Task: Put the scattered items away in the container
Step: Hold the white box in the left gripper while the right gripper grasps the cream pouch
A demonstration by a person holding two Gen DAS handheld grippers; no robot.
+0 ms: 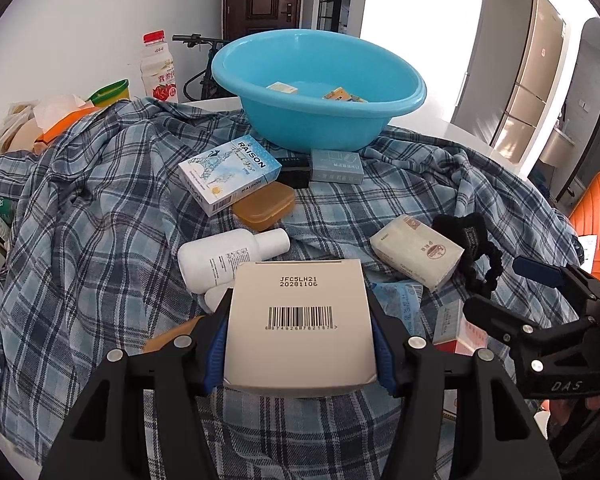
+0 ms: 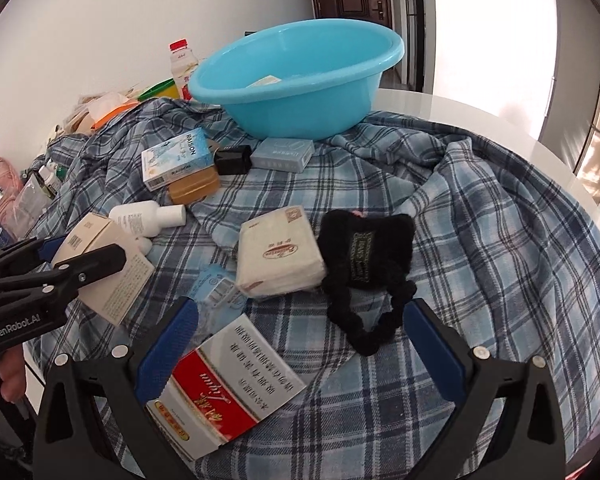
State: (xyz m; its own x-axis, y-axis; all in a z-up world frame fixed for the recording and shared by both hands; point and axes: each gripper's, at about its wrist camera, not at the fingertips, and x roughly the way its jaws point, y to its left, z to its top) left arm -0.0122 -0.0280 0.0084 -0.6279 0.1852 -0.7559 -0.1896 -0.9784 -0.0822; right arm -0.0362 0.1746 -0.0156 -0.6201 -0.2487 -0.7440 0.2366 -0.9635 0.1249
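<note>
Two tongs: left tongs (image 1: 300, 332) pinching beige carton (image 1: 300, 320) above plaid cloth (image 1: 100, 240), short of blue basin (image 1: 320, 120); right tongs (image 2: 300, 344) spread around red-white box (image 2: 228, 392). Risk: carton slipping en route, smooth sides.

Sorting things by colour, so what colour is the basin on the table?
Light blue basin, clearest in the left wrist view.

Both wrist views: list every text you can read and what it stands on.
"JFC5LH21" and "20281106": beige box held in the left claw.
"RAISON": light blue carton.
"ZEESEA": black box.
"DAS": right claw's body.
"GenRobot.AI": left claw's body.
Unreadable: barcode digits, Chinese print on the red-and-white box, grey-blue box, tissue pack, white bottle, drink bottle.
</note>
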